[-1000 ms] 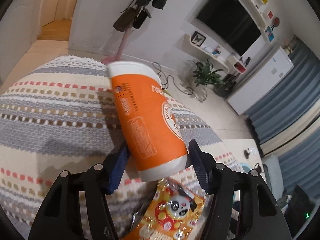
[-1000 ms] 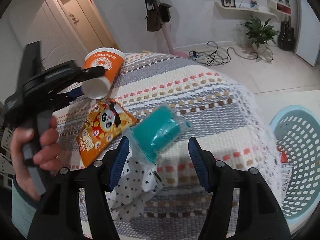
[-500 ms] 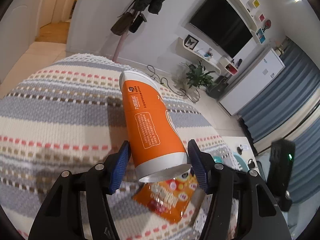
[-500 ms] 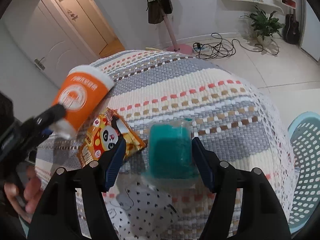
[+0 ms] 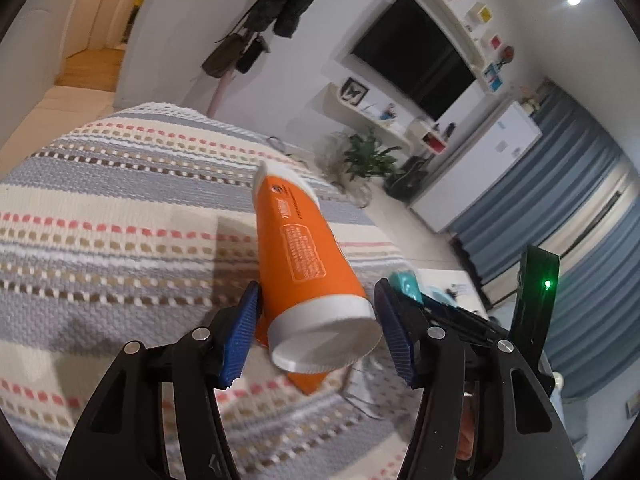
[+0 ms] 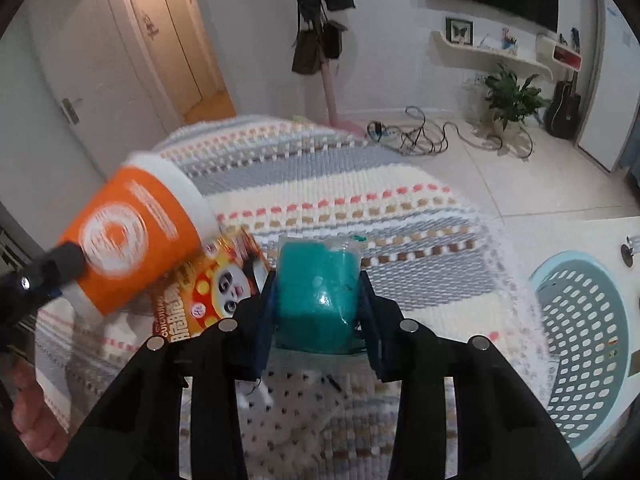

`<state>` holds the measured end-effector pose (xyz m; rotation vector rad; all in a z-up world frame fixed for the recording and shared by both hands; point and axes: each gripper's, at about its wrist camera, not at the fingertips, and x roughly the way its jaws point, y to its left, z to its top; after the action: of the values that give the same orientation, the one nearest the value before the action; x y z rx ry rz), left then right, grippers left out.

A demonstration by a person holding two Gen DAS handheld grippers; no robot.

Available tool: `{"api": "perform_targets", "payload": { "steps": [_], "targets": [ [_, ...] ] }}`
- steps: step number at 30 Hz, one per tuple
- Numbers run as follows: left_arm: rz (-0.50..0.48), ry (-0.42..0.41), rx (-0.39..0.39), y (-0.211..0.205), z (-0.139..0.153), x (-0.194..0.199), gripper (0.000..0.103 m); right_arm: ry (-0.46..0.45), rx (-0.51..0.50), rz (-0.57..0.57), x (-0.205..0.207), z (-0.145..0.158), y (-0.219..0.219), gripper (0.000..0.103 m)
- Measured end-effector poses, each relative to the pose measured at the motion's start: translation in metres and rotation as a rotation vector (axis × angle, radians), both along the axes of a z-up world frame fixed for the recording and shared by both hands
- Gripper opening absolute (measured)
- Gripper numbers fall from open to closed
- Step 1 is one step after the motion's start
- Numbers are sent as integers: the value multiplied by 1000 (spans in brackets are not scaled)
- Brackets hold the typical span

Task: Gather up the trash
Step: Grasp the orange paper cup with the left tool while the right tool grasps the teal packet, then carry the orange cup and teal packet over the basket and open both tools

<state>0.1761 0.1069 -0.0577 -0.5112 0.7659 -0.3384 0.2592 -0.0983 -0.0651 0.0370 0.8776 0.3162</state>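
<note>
My left gripper (image 5: 316,330) is shut on an orange paper cup (image 5: 308,268) near its white base and holds it tilted above the striped tablecloth (image 5: 100,240). The cup also shows at the left of the right wrist view (image 6: 132,240). My right gripper (image 6: 318,326) is shut on a teal plastic cup (image 6: 318,300), lifted over the table. An orange panda snack bag (image 6: 216,288) lies on the cloth between both cups. A white spotted wrapper (image 6: 296,404) lies under the right gripper.
A light blue perforated laundry basket (image 6: 584,356) stands on the floor off the table's right edge, with some litter inside. A coat stand (image 6: 324,40), cables and a potted plant (image 6: 512,96) stand beyond the table's far edge.
My right gripper has closed on the teal cup and raised it. My left gripper has carried the orange cup up and toward the right, over the snack bag.
</note>
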Motion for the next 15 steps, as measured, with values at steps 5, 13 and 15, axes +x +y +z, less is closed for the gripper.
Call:
{"api": "perform_targets", "payload": {
  "steps": [5,13,15],
  "targets": [
    [-39,-46,-36,-14,14,-27,54,-72,17,-16,-27,29,-19,35],
    [-105,-91,-36,-52,35,-50,54,-125,57,-53,-62,52,-58,35],
    [-118,-101,-42,-61,41,-53,54,-141,62,-70,-68,58,-71,35]
  ]
}}
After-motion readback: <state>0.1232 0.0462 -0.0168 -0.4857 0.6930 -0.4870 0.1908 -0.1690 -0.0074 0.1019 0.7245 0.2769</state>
